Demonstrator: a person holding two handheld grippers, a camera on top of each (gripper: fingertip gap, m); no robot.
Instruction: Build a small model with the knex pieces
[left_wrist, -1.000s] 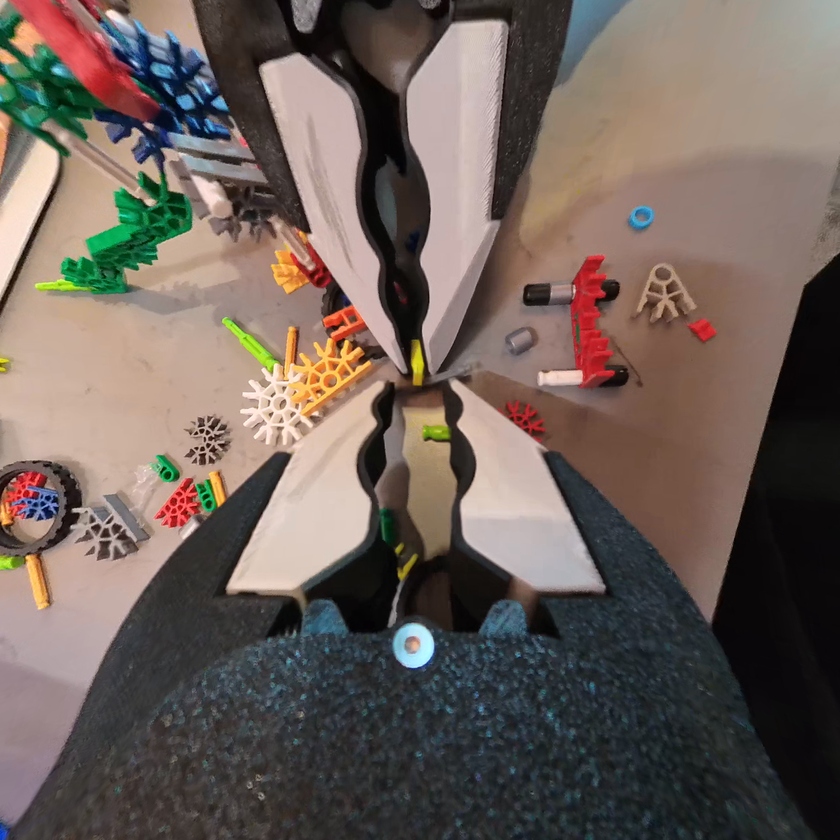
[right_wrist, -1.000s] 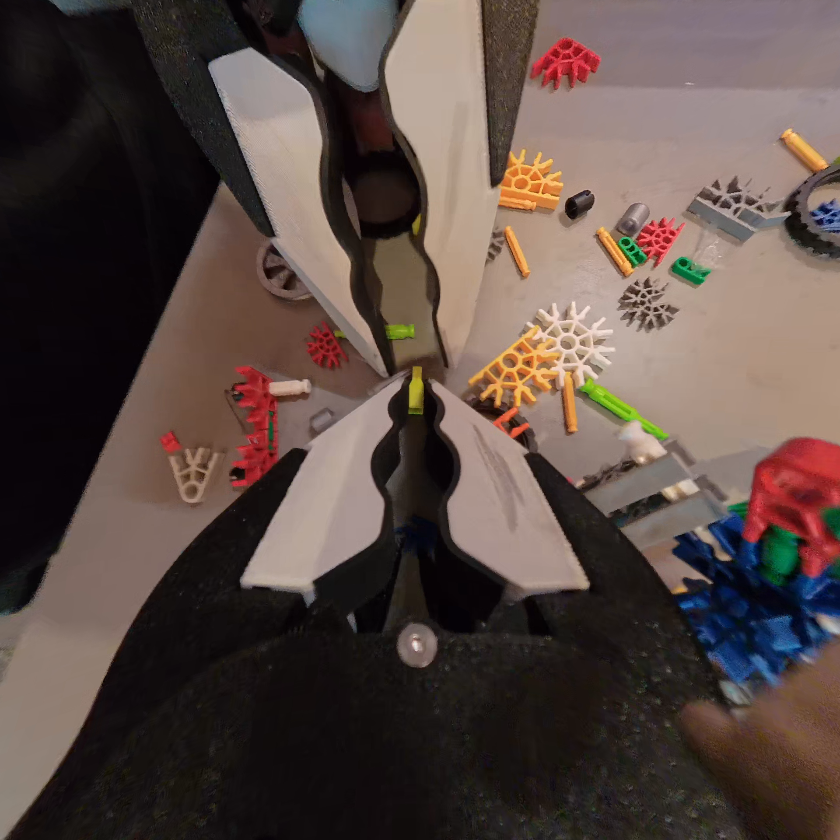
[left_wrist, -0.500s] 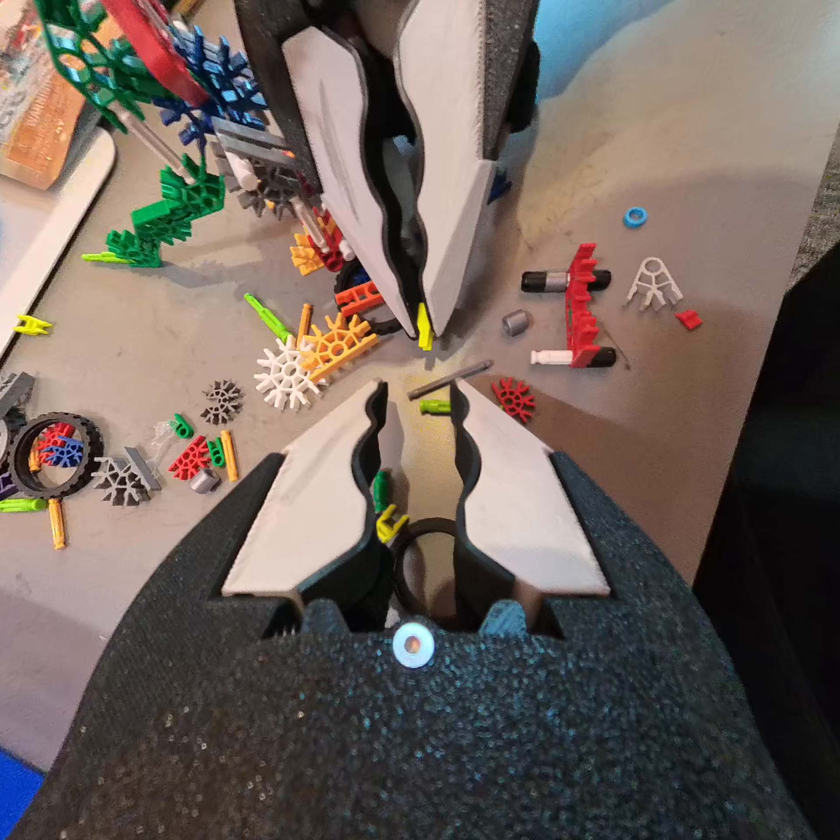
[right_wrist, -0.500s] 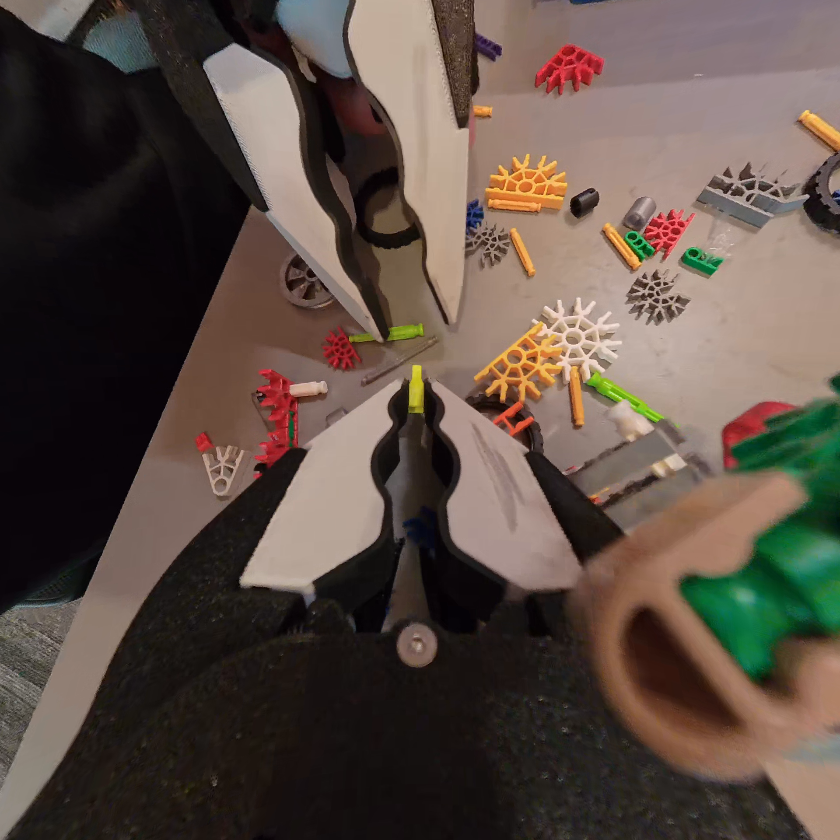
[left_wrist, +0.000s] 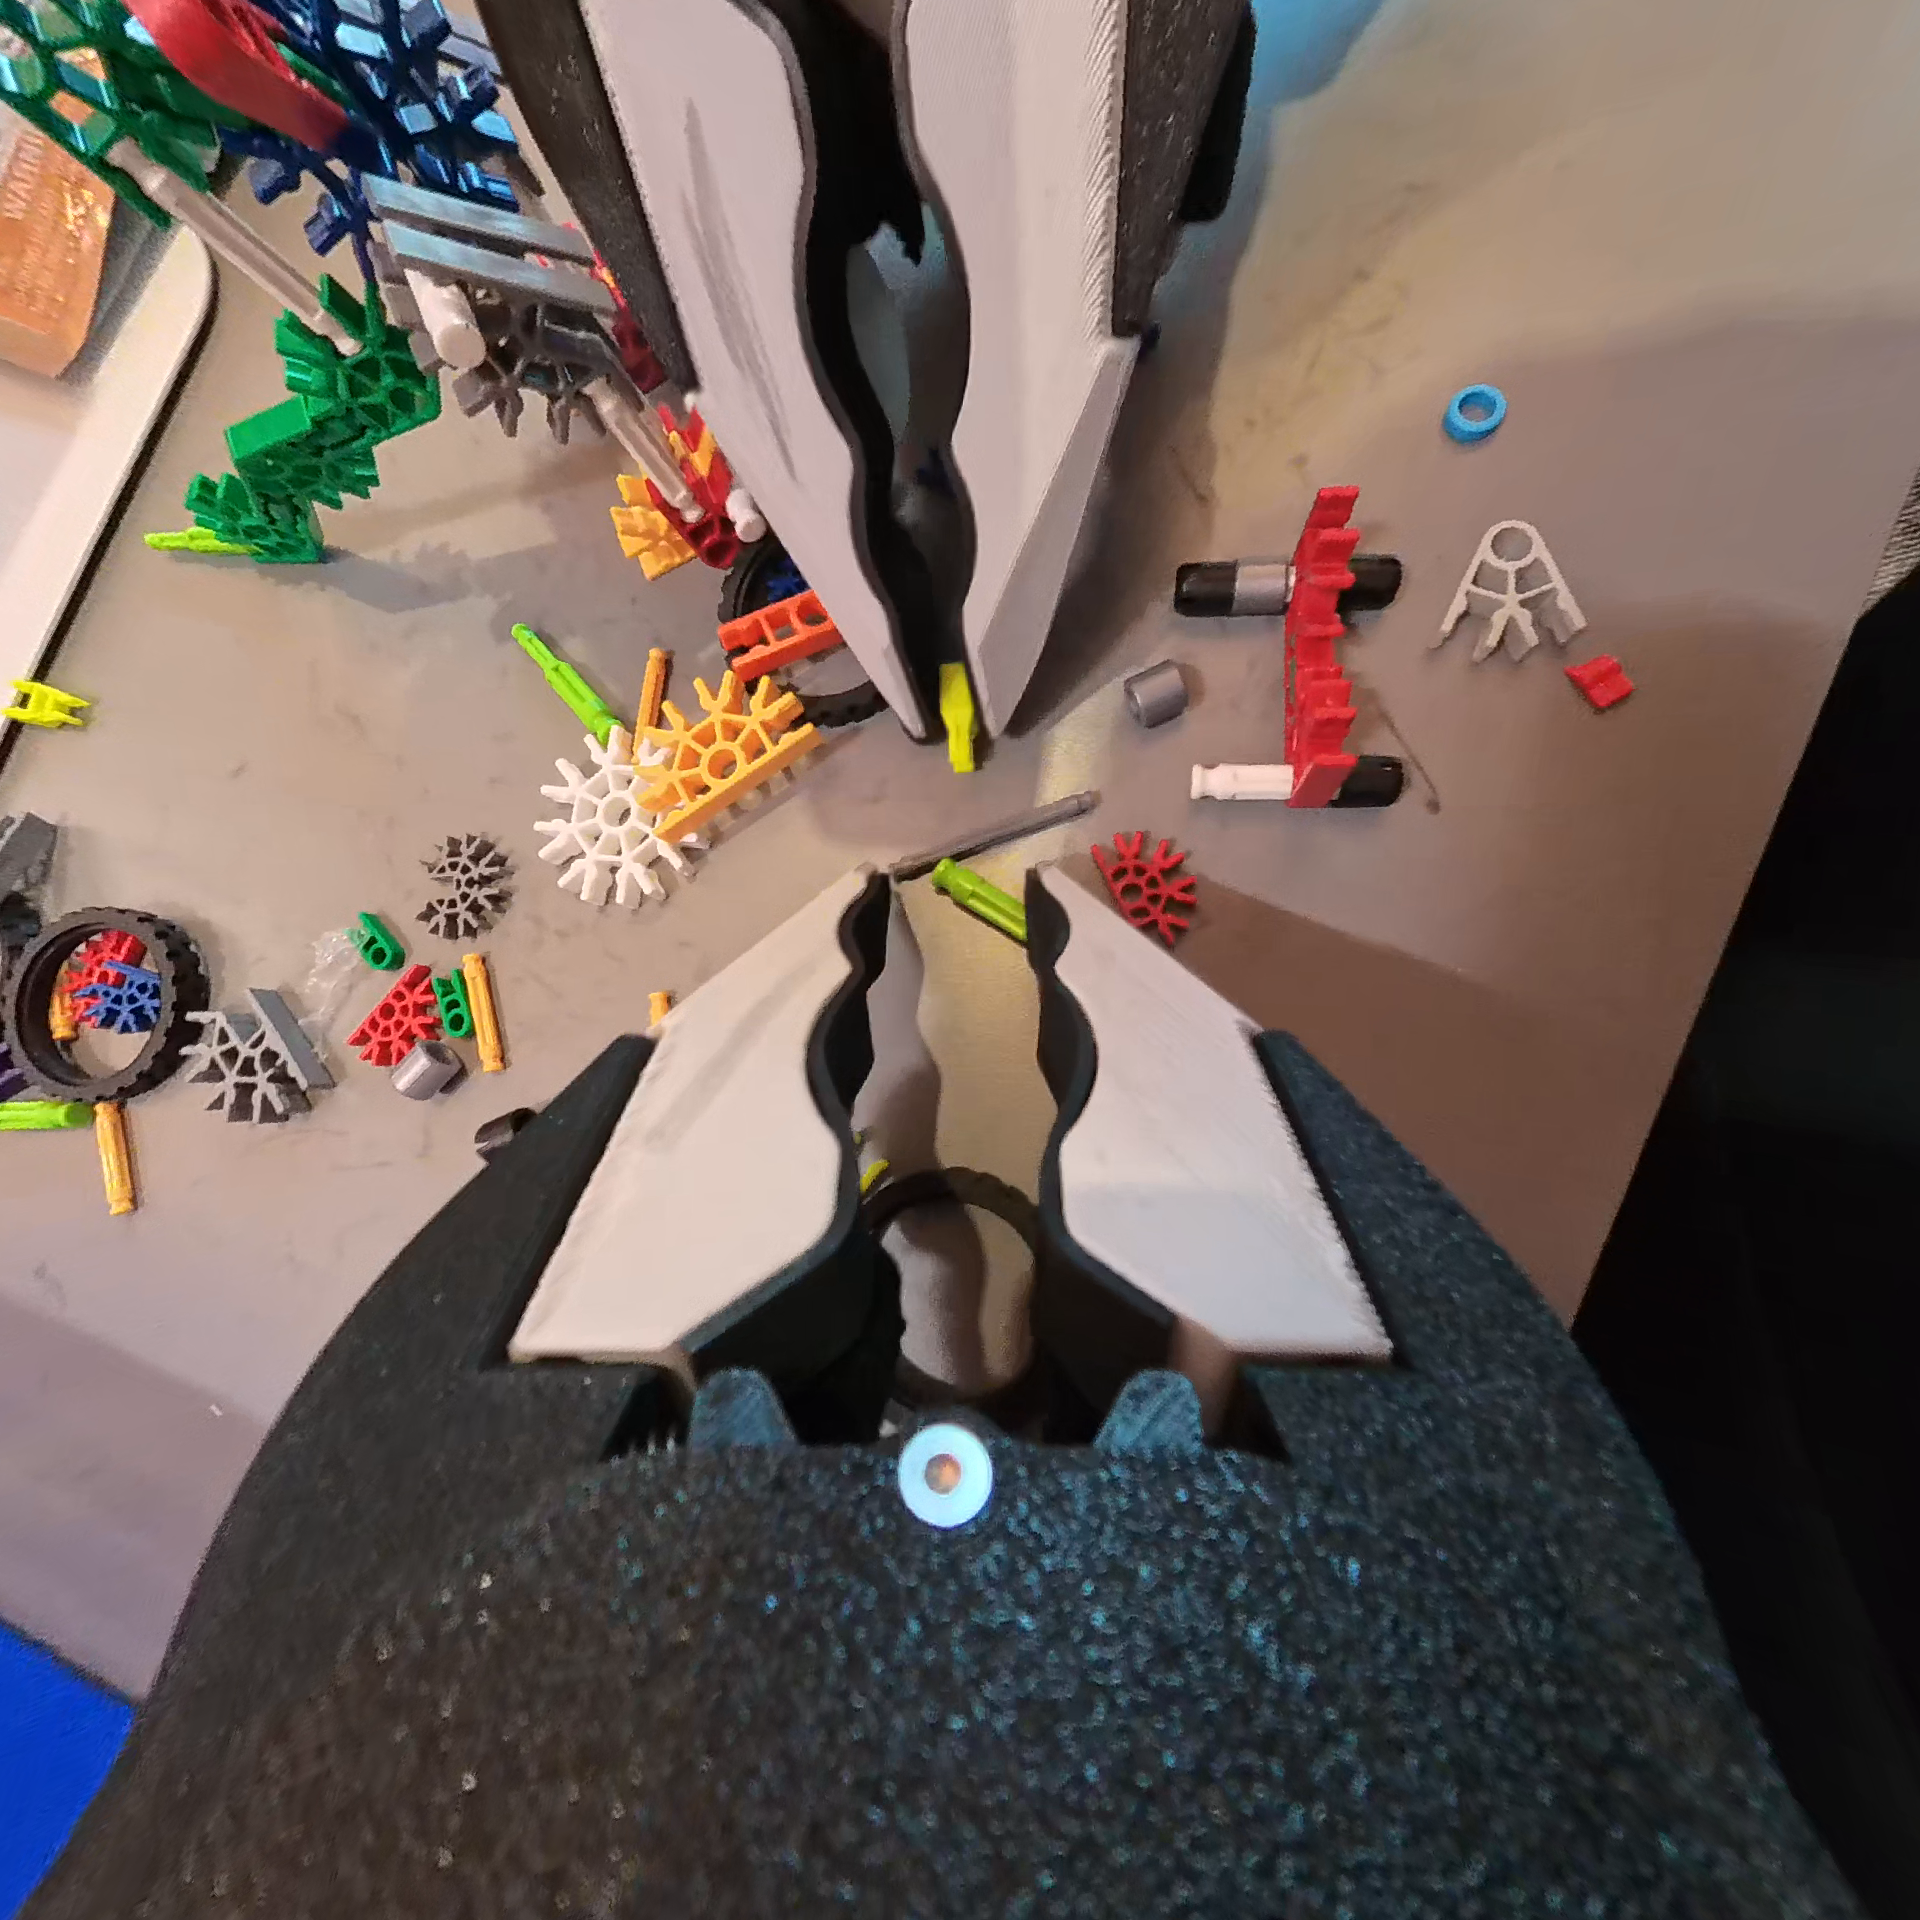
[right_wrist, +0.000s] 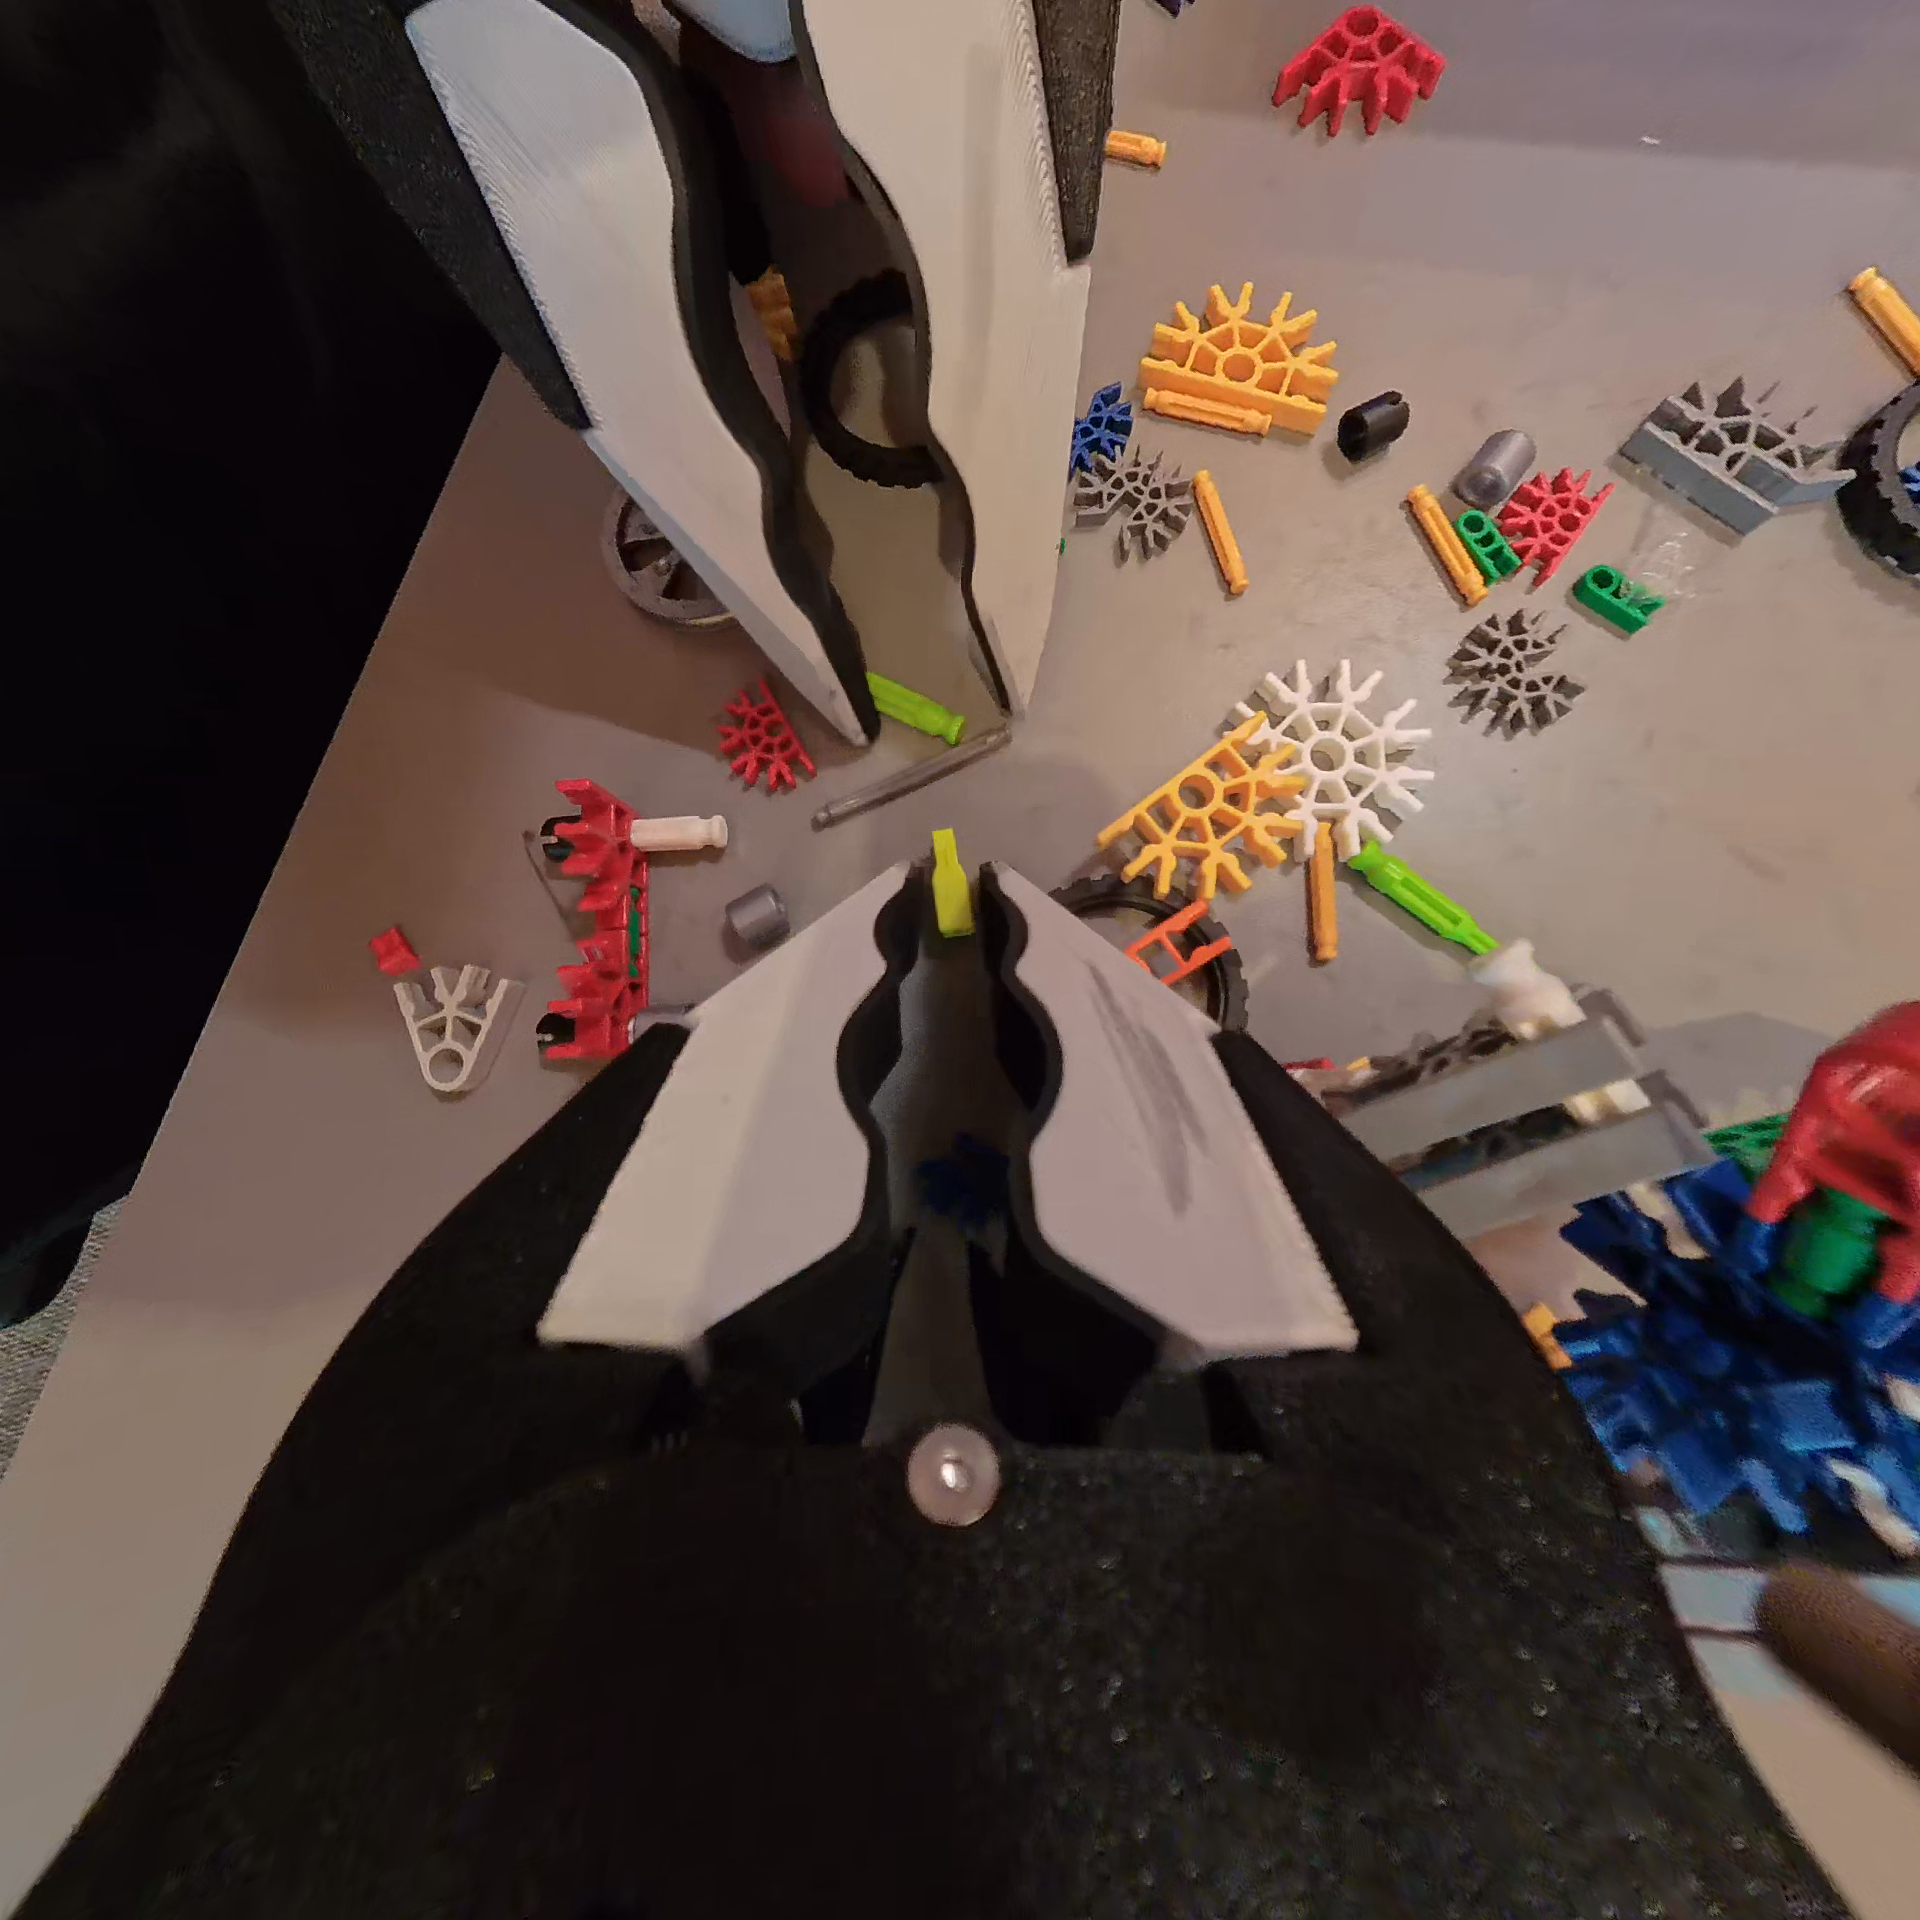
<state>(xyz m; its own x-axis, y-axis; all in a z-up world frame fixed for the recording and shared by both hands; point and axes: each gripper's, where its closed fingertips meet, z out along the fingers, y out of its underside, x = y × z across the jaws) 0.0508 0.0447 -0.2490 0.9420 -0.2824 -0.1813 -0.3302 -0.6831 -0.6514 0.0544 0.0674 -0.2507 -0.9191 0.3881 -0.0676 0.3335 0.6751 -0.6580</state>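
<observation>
The right gripper (right_wrist: 951, 883) still pinches the yellow-green rod (right_wrist: 948, 896) at its jaw tips, but the left gripper (left_wrist: 961, 883), whose tips met that rod a second ago, has drawn back, jaws spread and empty. On the worktop (left_wrist: 1558, 260) just beyond the left jaws lie one green rod (left_wrist: 977, 899) and one grey rod (left_wrist: 997, 831); two red connectors (left_wrist: 1146, 883) lie to their right.
</observation>
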